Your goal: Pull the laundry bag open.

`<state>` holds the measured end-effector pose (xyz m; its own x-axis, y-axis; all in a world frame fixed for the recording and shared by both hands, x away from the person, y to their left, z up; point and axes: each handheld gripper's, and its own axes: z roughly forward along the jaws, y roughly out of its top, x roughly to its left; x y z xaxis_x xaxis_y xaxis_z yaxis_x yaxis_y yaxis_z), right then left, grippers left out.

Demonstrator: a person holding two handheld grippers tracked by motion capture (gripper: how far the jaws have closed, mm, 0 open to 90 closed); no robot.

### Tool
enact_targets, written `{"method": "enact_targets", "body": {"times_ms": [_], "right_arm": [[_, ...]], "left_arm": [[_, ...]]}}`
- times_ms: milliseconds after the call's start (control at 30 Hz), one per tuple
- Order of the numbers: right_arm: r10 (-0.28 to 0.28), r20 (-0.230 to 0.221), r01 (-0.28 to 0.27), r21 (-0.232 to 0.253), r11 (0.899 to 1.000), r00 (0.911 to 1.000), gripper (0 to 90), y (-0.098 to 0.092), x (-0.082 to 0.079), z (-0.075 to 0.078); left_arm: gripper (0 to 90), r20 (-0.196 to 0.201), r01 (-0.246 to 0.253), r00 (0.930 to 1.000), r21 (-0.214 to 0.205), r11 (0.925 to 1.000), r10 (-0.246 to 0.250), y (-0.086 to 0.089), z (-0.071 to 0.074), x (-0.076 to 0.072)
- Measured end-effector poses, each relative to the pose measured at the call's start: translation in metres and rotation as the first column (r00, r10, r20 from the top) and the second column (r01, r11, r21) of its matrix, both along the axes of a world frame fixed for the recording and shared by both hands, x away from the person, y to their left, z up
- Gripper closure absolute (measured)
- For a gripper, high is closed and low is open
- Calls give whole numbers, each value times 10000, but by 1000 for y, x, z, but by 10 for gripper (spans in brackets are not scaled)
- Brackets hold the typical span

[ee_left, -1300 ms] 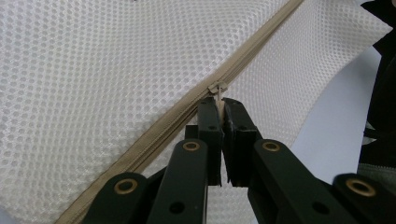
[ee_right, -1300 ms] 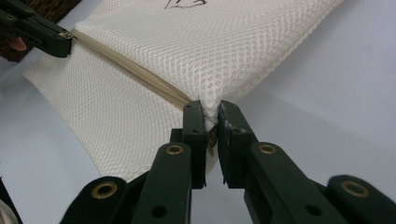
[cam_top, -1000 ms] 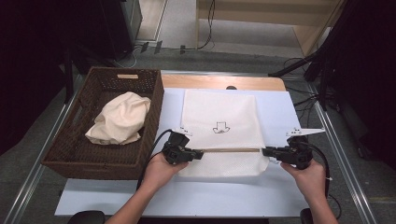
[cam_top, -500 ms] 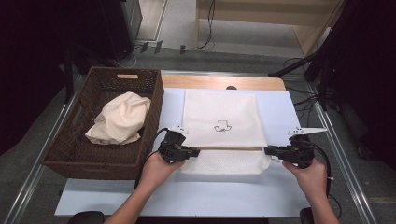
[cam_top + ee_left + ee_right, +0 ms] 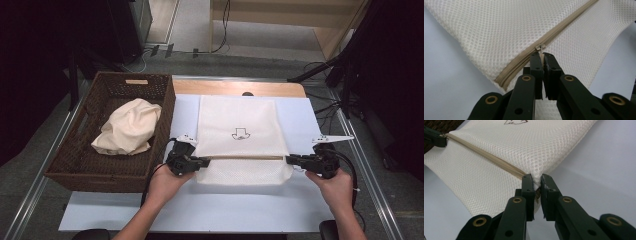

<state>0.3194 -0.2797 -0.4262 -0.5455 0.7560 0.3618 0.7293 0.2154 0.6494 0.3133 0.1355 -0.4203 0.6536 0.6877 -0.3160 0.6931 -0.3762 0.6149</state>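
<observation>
Mesh bag (image 5: 239,131), flat on desk (image 5: 150,215); zip (image 5: 247,157) runs left–right. Left gripper (image 5: 541,58) jaws pinch pull (image 5: 540,47); right gripper (image 5: 537,182) jaws pinch opposite zip-end corner.

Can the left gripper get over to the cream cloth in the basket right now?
Probably not yet: the left gripper is shut on the zipper pull of the mesh bag. Once released, the cloth lies uncovered in the open basket beside it.

Both grippers are black, the left gripper (image 5: 204,162) and right gripper (image 5: 291,159) alike. Brass-coloured rivets dot their jaw links. A black cable trails from each, and the forearms are bare.
</observation>
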Motion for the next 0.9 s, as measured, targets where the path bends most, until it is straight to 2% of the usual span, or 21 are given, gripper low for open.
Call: {"method": "enact_targets", "body": {"times_ms": [233,533,667,800,900], "right_arm": [[-116,-22,116,-34,9999,9999,831,-7,3,-1],[-318,-56,315,-415,9986,9995,831,-12,3,-3],[-548,-233,534,-555,9970,9982,834,-7,10,-7],[-330,-436,287,-960,9950,9985,834,2,15,-13],[-326,-436,286,-900,9955,9985,833,3,17,-13]], "left_arm": [[872,41,-207,9998,78,9998,206,4,0,-2],[872,143,-286,9995,288,9992,282,1,-1,-5],[871,-24,-266,9996,578,9980,268,-4,-11,-3],[870,-206,-358,9991,688,9970,373,-4,-20,0],[869,-194,-380,9990,708,9968,394,-4,-23,2]]}}
